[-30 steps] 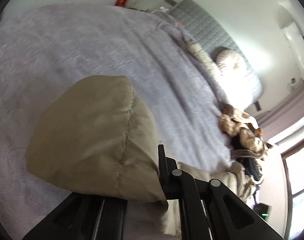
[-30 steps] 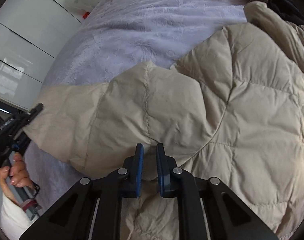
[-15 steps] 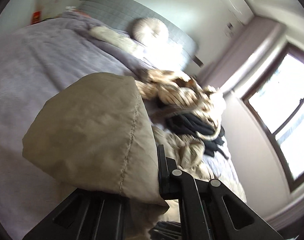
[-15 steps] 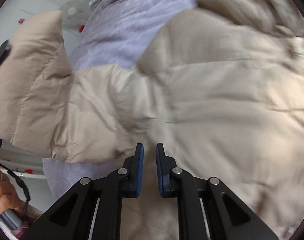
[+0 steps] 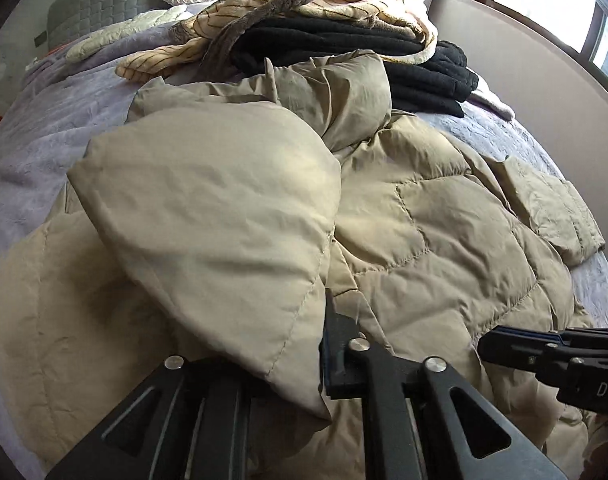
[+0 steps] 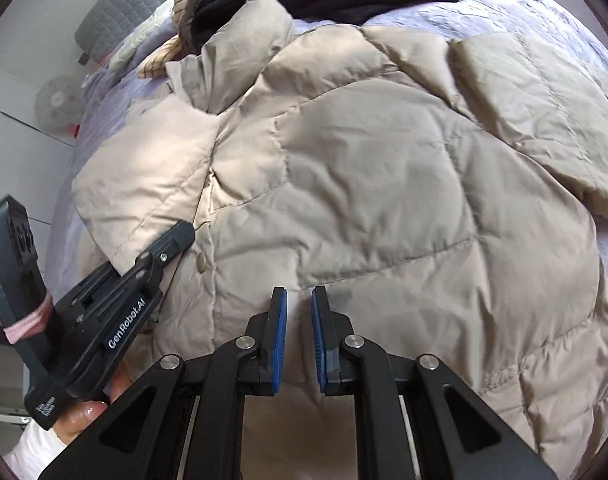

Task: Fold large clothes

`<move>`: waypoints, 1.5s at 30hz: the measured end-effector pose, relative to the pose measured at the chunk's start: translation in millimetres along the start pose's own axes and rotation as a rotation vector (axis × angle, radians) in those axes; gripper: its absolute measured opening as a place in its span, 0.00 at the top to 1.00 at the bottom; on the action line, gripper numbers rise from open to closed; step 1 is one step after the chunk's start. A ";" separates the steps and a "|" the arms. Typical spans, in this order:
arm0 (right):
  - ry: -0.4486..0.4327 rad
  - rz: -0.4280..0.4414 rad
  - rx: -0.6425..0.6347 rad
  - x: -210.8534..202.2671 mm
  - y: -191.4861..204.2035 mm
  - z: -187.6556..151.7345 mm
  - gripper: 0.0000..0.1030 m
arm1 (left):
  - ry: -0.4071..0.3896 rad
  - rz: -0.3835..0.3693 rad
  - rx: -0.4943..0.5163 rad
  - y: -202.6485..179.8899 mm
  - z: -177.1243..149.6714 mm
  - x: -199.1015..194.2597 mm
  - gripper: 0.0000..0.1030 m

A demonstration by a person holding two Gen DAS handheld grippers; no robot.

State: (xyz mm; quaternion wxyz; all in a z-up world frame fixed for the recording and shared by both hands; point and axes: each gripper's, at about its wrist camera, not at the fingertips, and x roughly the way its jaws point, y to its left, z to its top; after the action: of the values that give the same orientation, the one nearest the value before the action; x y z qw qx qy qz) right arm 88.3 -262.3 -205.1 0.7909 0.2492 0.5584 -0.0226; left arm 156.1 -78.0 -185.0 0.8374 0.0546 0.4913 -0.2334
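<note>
Spread across a lavender plush bedspread (image 5: 43, 128), a beige quilted down jacket (image 6: 384, 200) lies puffy and creased — its sleeve (image 5: 207, 216) clamped between the left gripper (image 6: 171, 246)'s black fingers and folded over the body. Near the hem, the right gripper (image 6: 298, 316)'s blue-padded jaws stand slightly parted, empty — beyond the collar, folded black fleece (image 5: 384, 52).

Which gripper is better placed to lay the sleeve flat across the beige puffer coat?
Left. The left gripper is clamped on the beige quilted sleeve, held over the beige puffer coat. The right gripper hovers open over the coat, holding nothing.
</note>
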 end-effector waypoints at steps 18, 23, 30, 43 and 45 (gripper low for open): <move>-0.188 -0.272 -0.582 5.9 173.9 -2.8 0.17 | -0.014 0.032 -0.510 237.9 -16.9 -57.7 0.19; -0.208 -0.236 -0.293 -0.7 100.4 32.9 0.84 | 0.036 -0.137 -0.658 277.0 -32.0 -21.5 0.19; -0.067 0.056 0.079 11.5 -12.2 27.6 0.86 | -0.036 -0.275 -0.664 259.5 -12.8 1.0 0.78; -0.111 0.022 -0.001 34.4 34.5 36.0 0.85 | -0.050 -0.007 -0.426 268.3 -0.3 2.9 0.82; -0.114 0.013 0.003 39.5 37.8 38.4 0.85 | -0.036 0.016 -0.448 269.9 -3.4 11.8 0.81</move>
State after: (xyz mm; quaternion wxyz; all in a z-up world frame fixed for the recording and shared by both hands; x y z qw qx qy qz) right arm 148.4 -235.7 -216.8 0.8212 0.2521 0.5109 -0.0324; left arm 278.2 158.0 -233.9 0.8392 -0.1329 0.5152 -0.1127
